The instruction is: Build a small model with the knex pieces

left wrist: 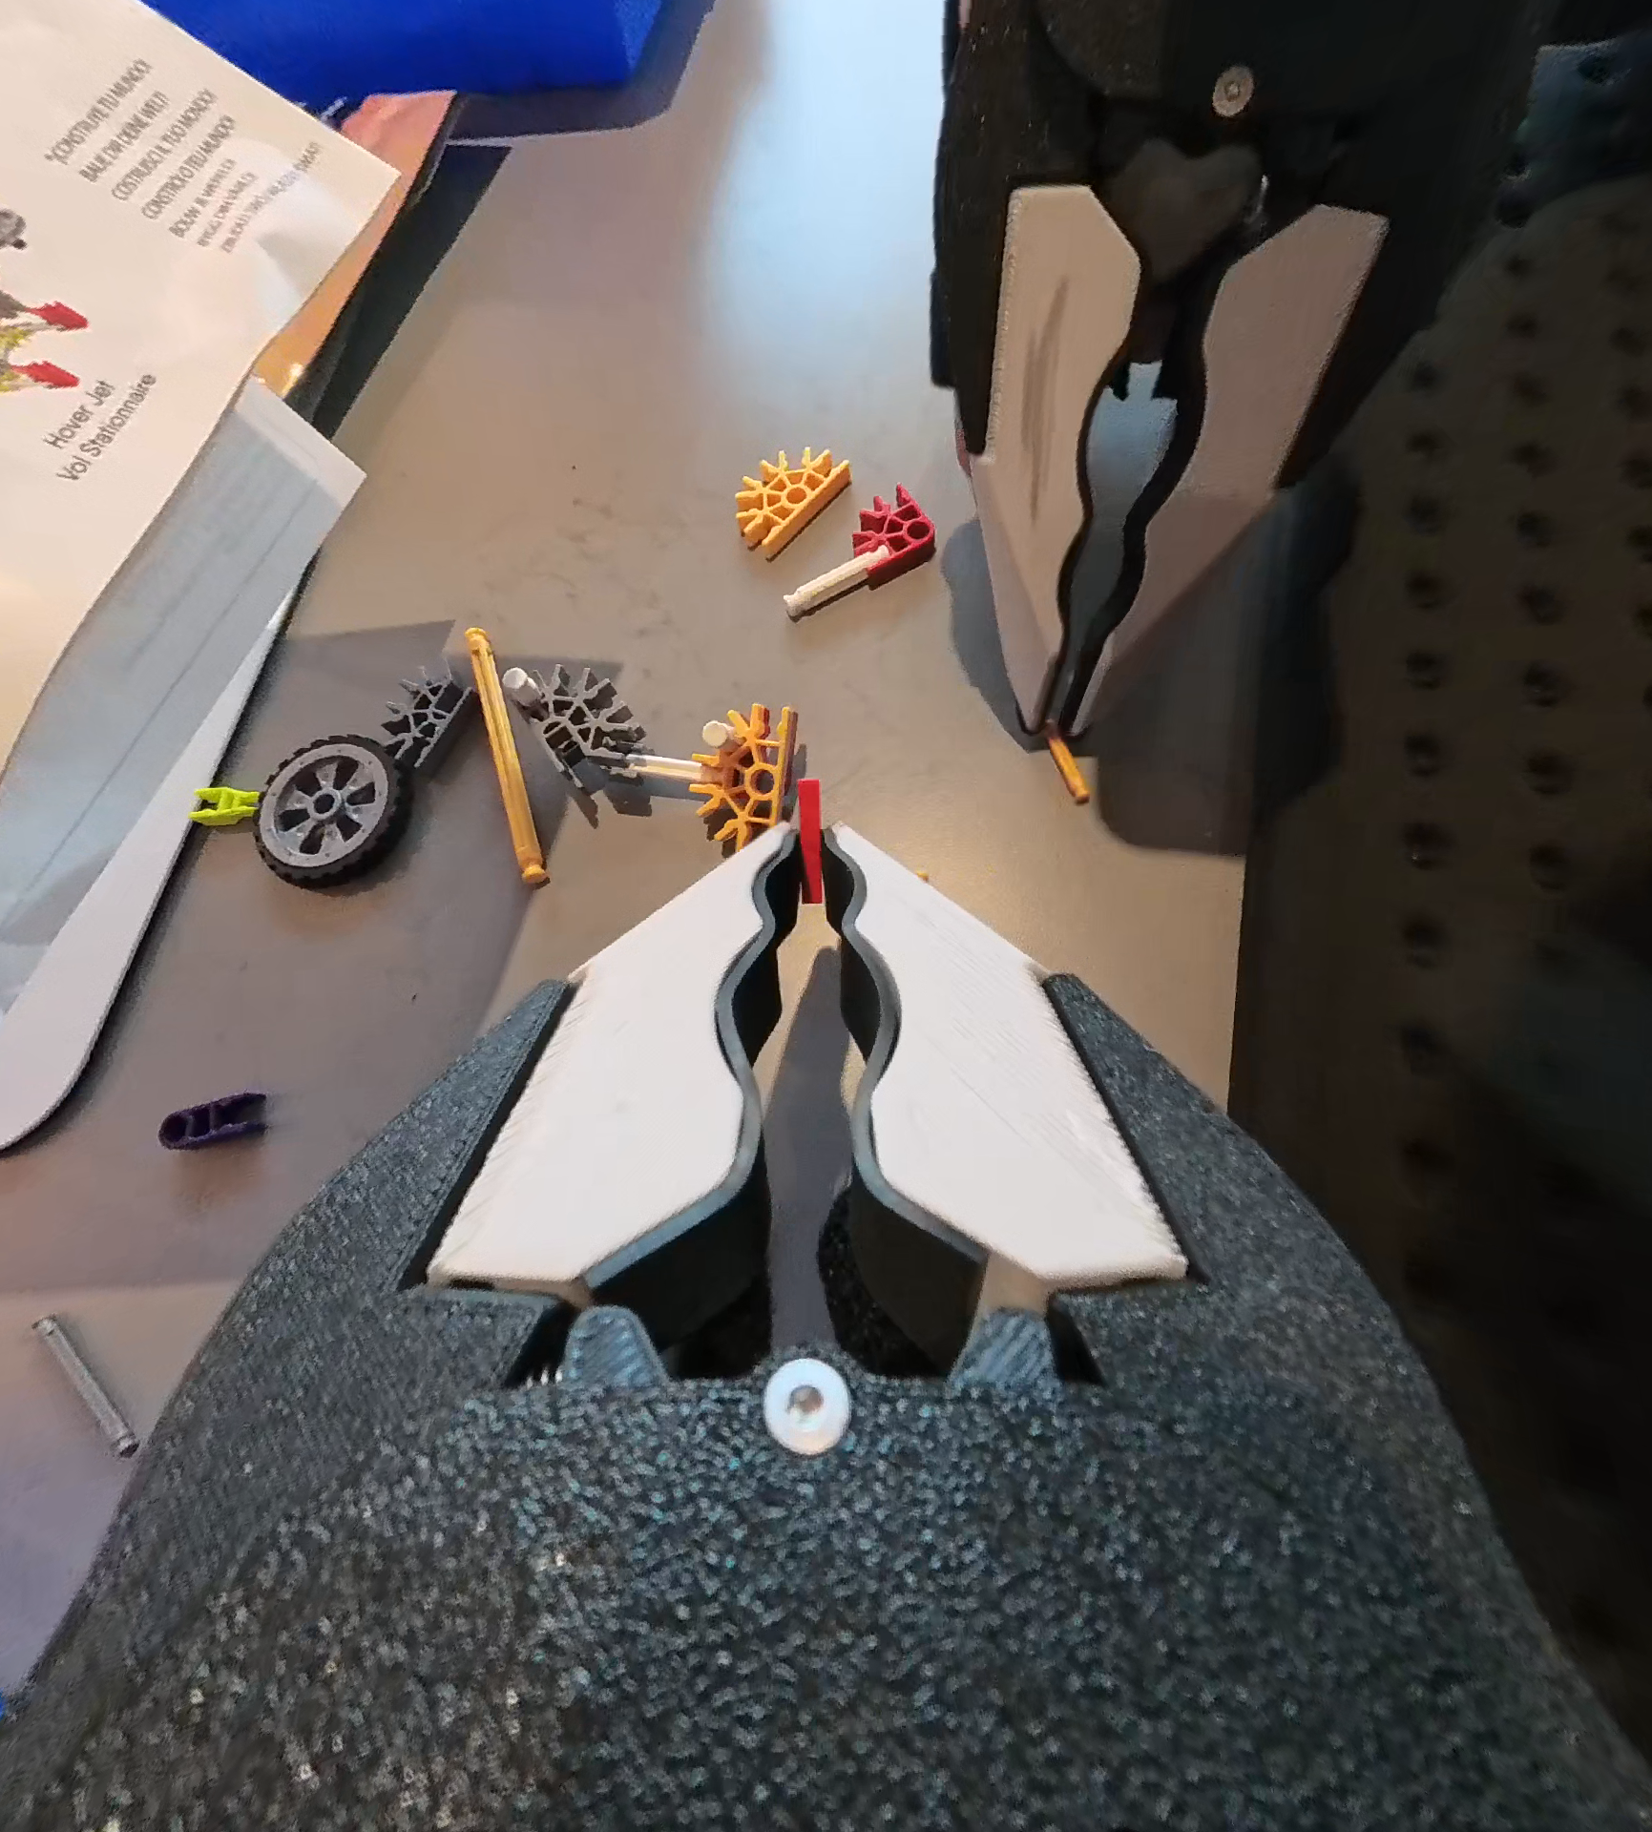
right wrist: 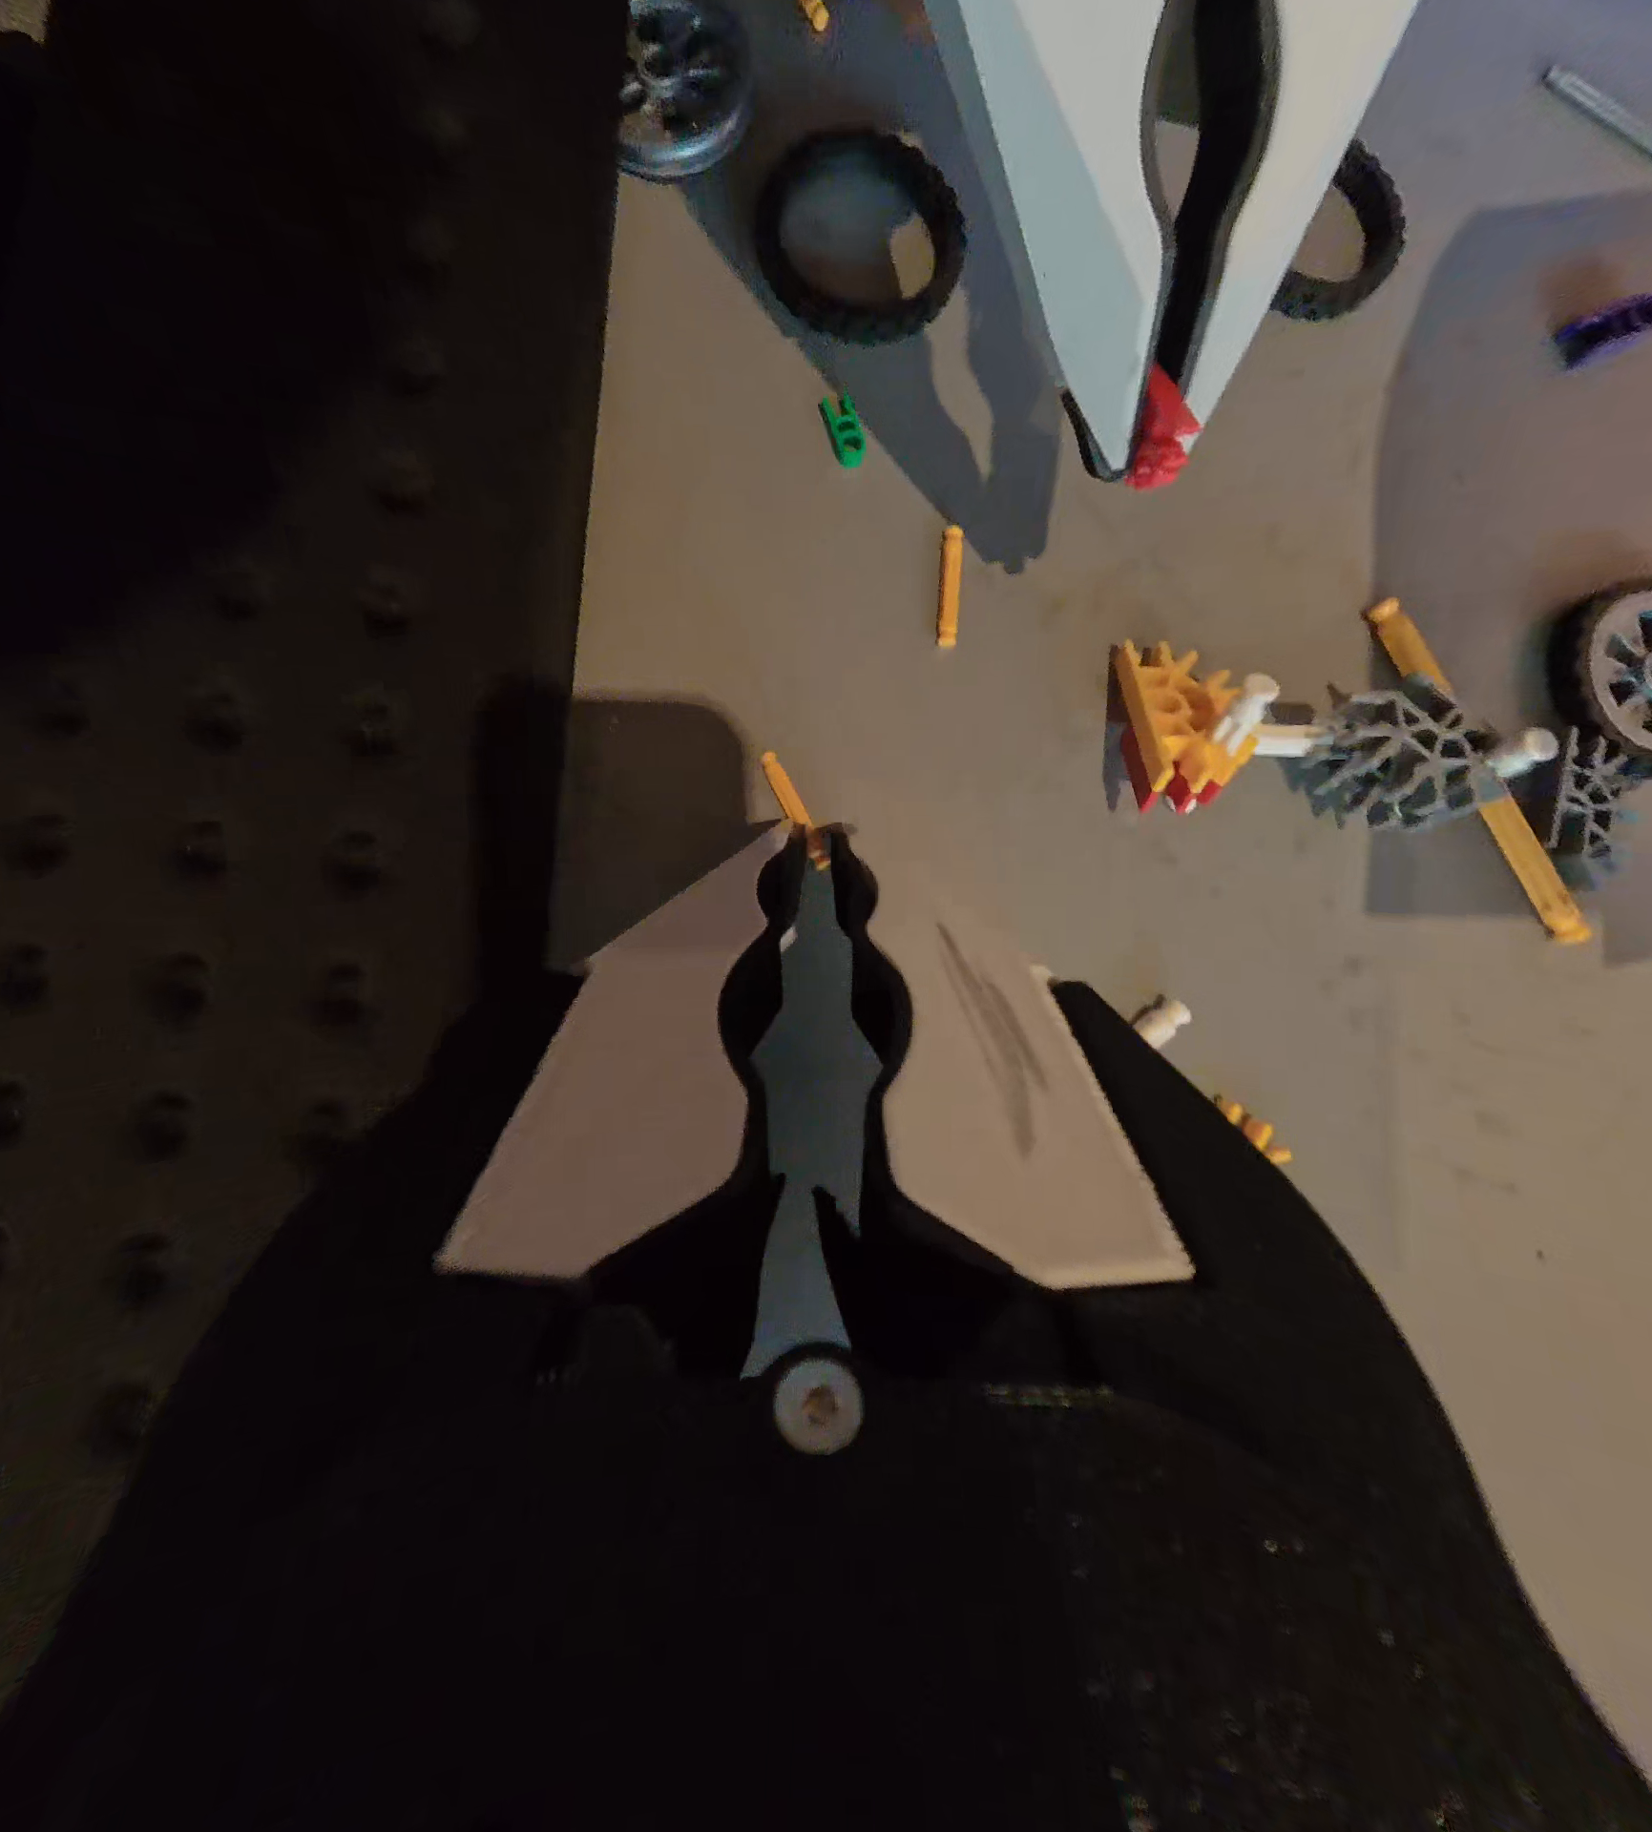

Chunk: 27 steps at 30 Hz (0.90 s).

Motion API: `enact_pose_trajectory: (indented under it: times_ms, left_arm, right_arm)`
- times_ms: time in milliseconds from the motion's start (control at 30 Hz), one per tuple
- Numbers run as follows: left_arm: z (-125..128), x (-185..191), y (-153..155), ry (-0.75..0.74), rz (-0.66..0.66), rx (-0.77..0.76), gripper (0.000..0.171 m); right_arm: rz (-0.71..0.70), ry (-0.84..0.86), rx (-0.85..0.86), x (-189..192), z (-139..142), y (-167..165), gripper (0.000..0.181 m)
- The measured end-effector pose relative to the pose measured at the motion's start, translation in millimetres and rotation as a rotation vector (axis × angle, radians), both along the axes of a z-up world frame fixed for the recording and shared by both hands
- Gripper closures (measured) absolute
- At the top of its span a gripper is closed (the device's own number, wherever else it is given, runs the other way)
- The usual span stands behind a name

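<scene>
My left gripper (left wrist: 810, 843) is shut on a small red connector piece (left wrist: 810, 838), held just above the grey table; it also shows in the right wrist view (right wrist: 1161, 436). Right in front of it lies a half-built assembly: a yellow connector (left wrist: 752, 778), a grey connector (left wrist: 584, 724), a long yellow rod (left wrist: 504, 753) and a black wheel (left wrist: 331, 808). My right gripper (right wrist: 817, 843) is shut on a short yellow rod (right wrist: 792, 803), tips down near the table; it also shows in the left wrist view (left wrist: 1055, 719).
A loose yellow connector (left wrist: 792, 496) and a red connector with a white rod (left wrist: 871, 550) lie farther off. An instruction booklet (left wrist: 108, 446) lies at the left. A dark perforated block (left wrist: 1496, 892) borders the right. Two tyres (right wrist: 856, 238), a green clip (right wrist: 841, 431), a purple clip (left wrist: 212, 1120) and a grey pin (left wrist: 88, 1383) are scattered about. My hands' fingertips stand some 8 cm from each other. The black wheel (left wrist: 331, 808) lies around 15 cm away from my left fingertips. The right camera catches it too, in the right wrist view (right wrist: 1648, 668).
</scene>
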<state>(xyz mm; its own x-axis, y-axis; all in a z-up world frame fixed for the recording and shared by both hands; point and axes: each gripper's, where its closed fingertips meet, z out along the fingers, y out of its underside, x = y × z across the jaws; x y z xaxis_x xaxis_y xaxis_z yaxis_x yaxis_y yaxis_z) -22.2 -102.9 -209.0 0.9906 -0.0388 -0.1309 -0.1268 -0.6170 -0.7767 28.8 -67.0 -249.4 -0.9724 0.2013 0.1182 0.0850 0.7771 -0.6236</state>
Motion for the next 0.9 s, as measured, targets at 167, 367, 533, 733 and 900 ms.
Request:
enact_pose_trajectory:
  times_ms: [167,367,533,733,900]
  left_arm:
    - [-1,0,1,-0.005,0.000,0.000,0.170]
    - [-4,2,2,-0.007,-0.011,-0.009,0.170]
    - [-4,4,3,-0.011,-0.020,-0.011,0.170]
    - [-6,6,3,-0.012,-0.026,-0.016,0.170]
    - [-6,7,4,-0.014,-0.036,-0.020,0.170]
  right_arm:
    - [-0.046,-0.027,-0.028,2,-1,5,0.169]
    - [-0.108,-0.052,-0.031,10,-2,9,0.171]
    - [-0.125,-0.049,-0.042,14,-2,0,0.174]
    - [-0.197,-0.100,-0.069,17,6,-2,0.169]
    - [-0.273,-0.116,-0.044,18,1,-5,0.173]
